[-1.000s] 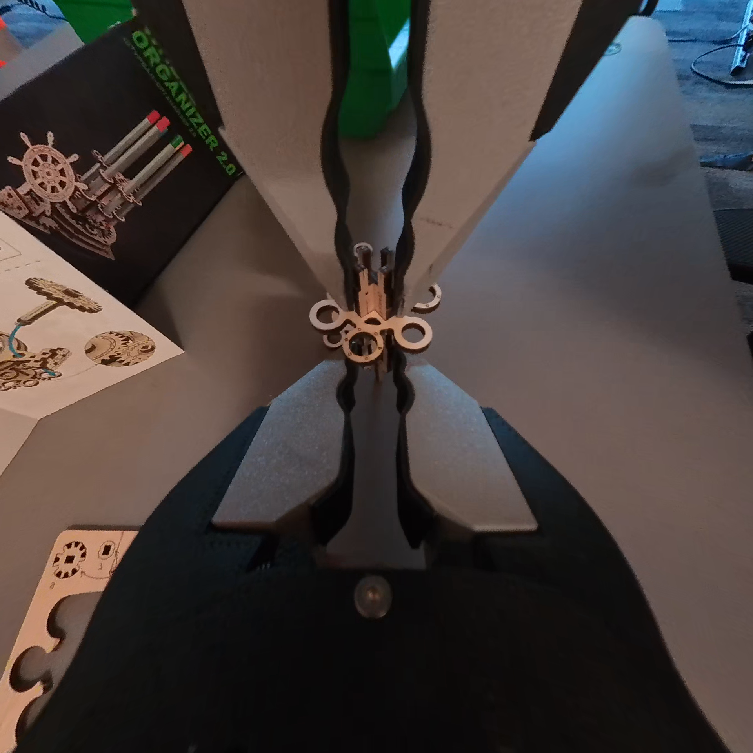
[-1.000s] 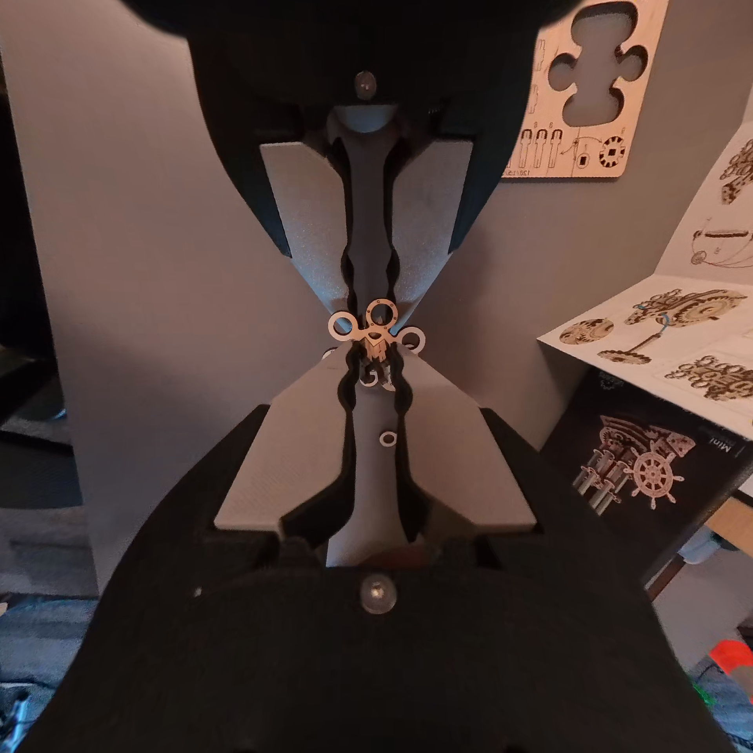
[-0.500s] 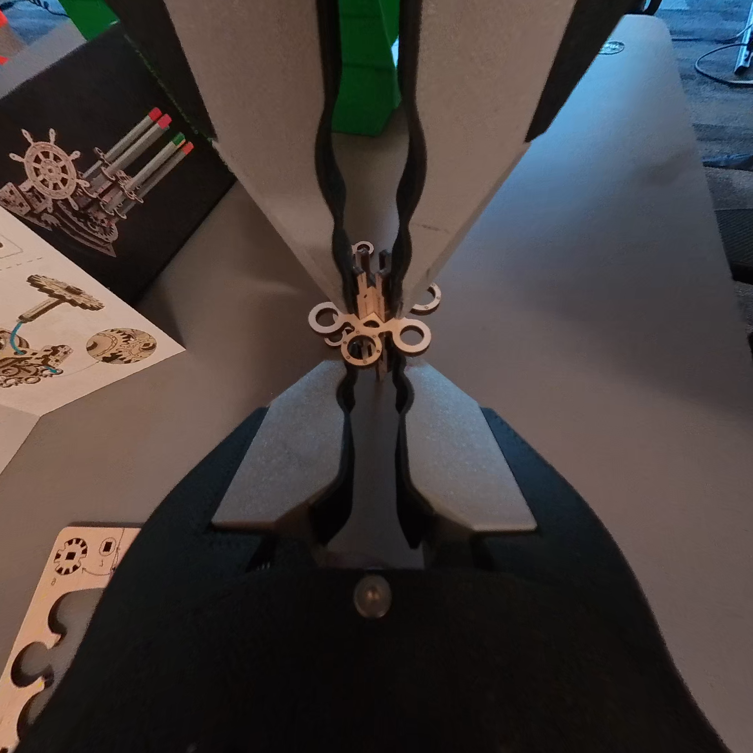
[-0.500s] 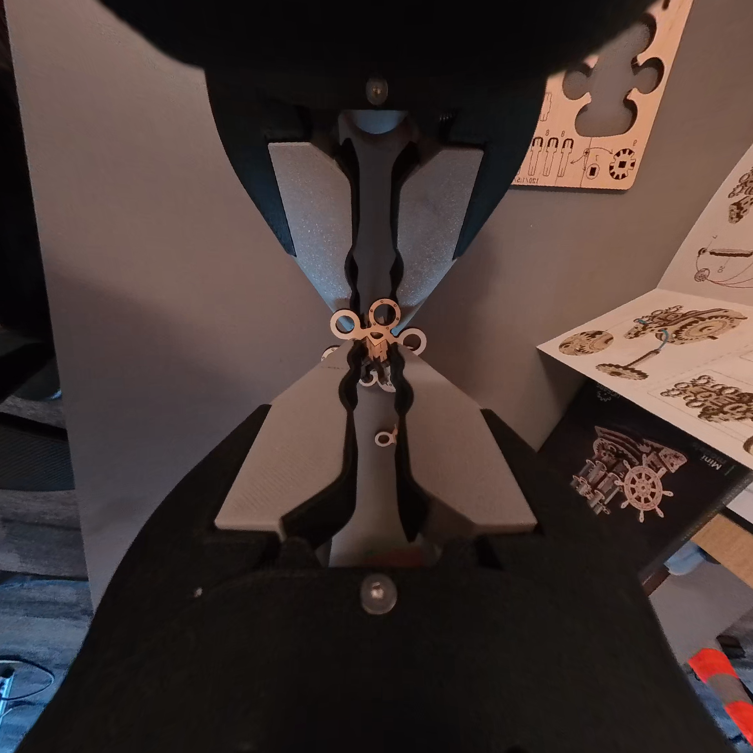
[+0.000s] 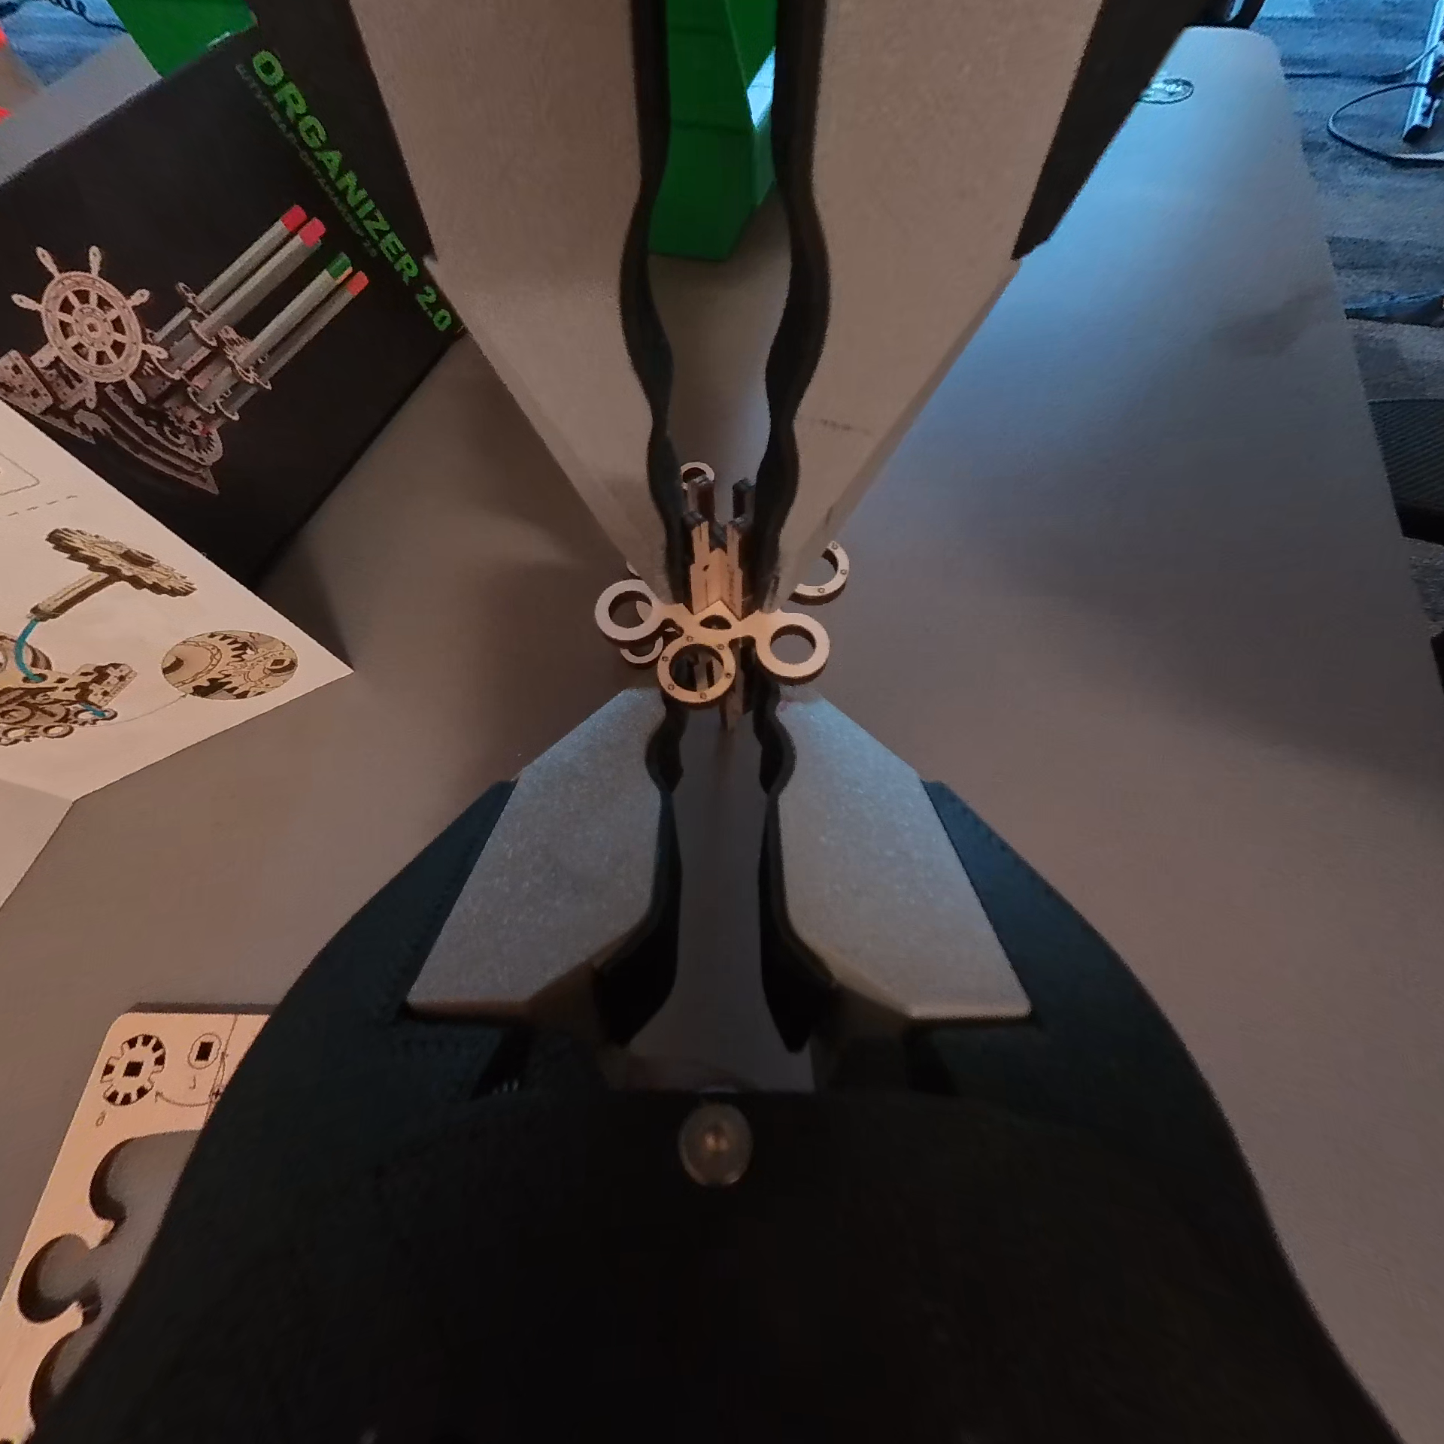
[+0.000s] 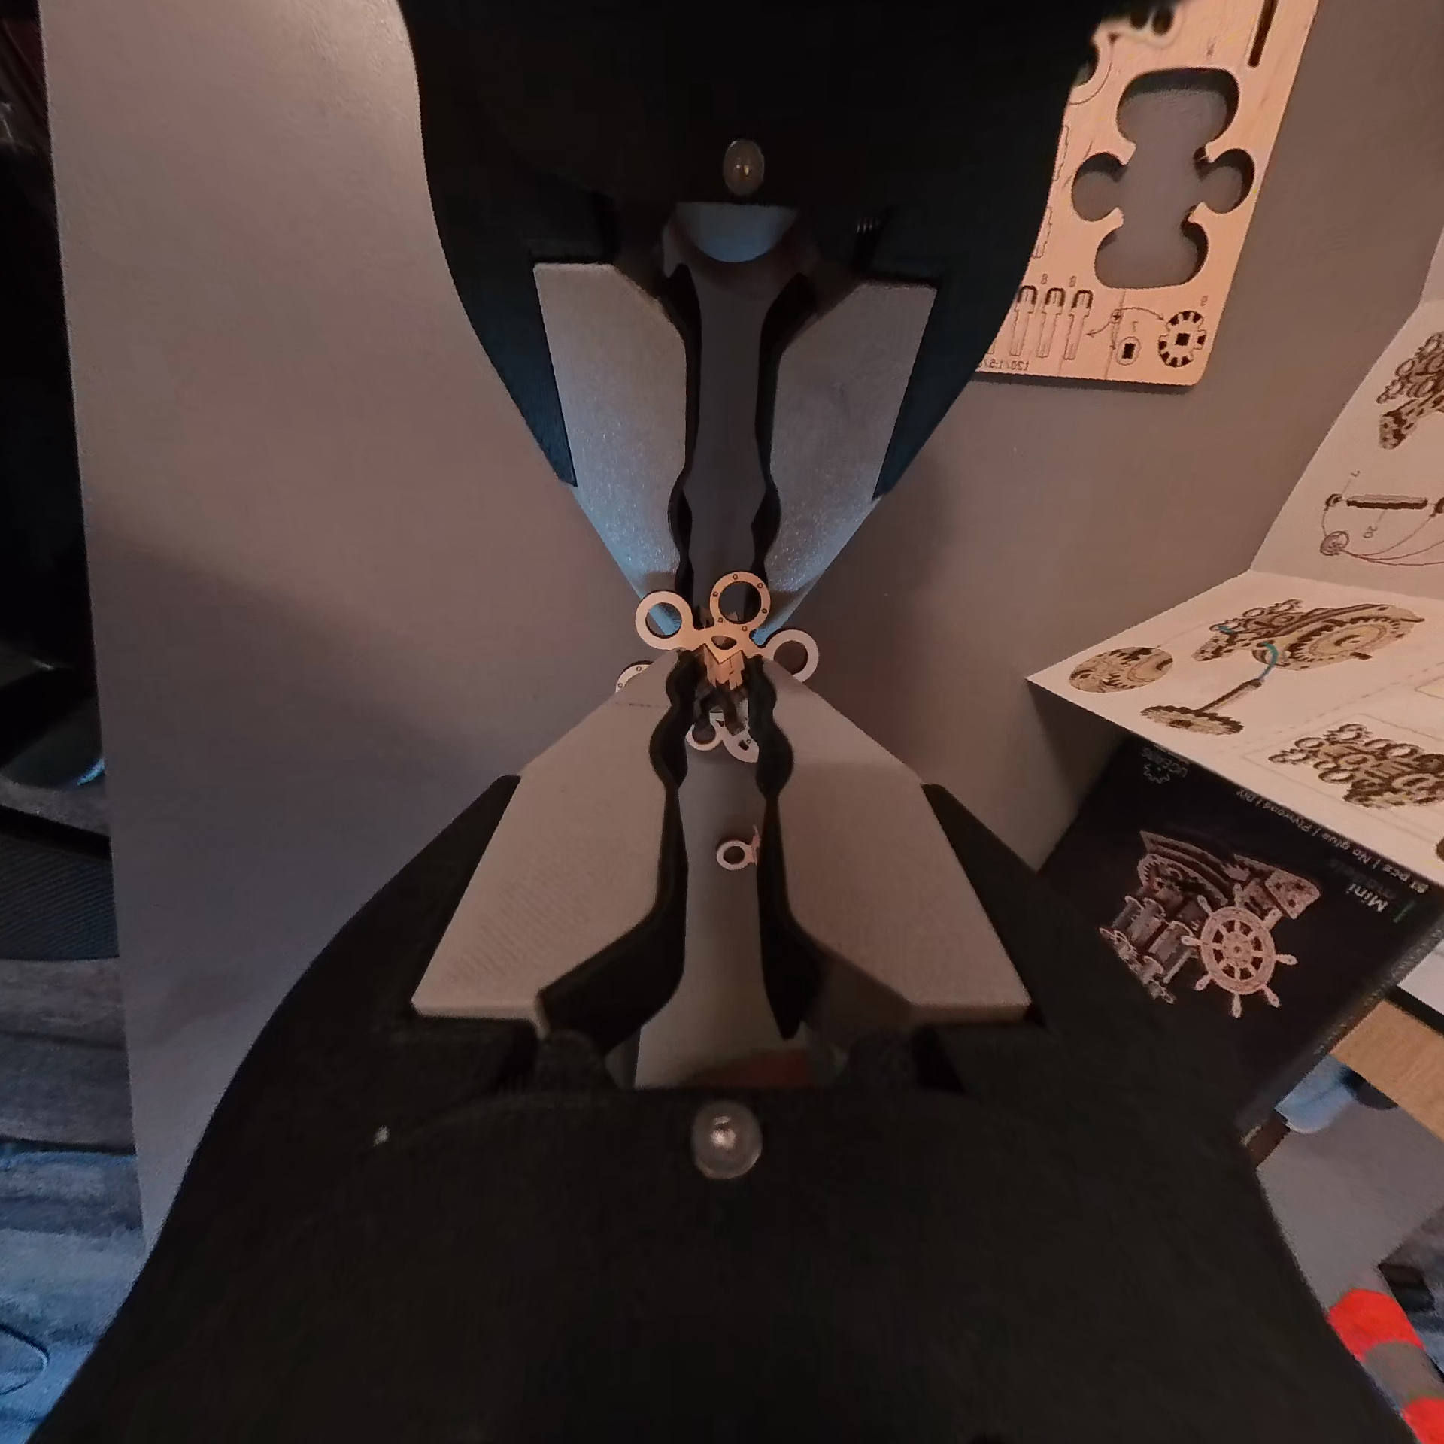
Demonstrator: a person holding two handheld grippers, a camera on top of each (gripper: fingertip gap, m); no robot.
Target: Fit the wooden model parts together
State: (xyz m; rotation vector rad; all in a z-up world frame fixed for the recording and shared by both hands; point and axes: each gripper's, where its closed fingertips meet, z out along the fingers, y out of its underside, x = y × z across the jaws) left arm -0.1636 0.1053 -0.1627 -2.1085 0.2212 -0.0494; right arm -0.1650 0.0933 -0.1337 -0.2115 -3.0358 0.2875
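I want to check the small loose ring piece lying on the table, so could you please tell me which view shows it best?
The right wrist view: the ring piece lies in plain sight between that hand-held gripper's fingers. The left wrist view does not show it.

This looks like an office or lab workspace set up as a hobby-assembly bench. A plain grey desk fills most of both views, dimly lit. On it, at the left of the left wrist view, stands a black kit box printed with a ship's-wheel model and pencils, with an unfolded instruction sheet of assembly drawings just in front of it. A laser-cut plywood sheet with parts punched out lies at the upper right of the right wrist view. Beyond the desk edge, at the upper right of the left wrist view, cables trail over dark carpet. A green object stands at top centre there.
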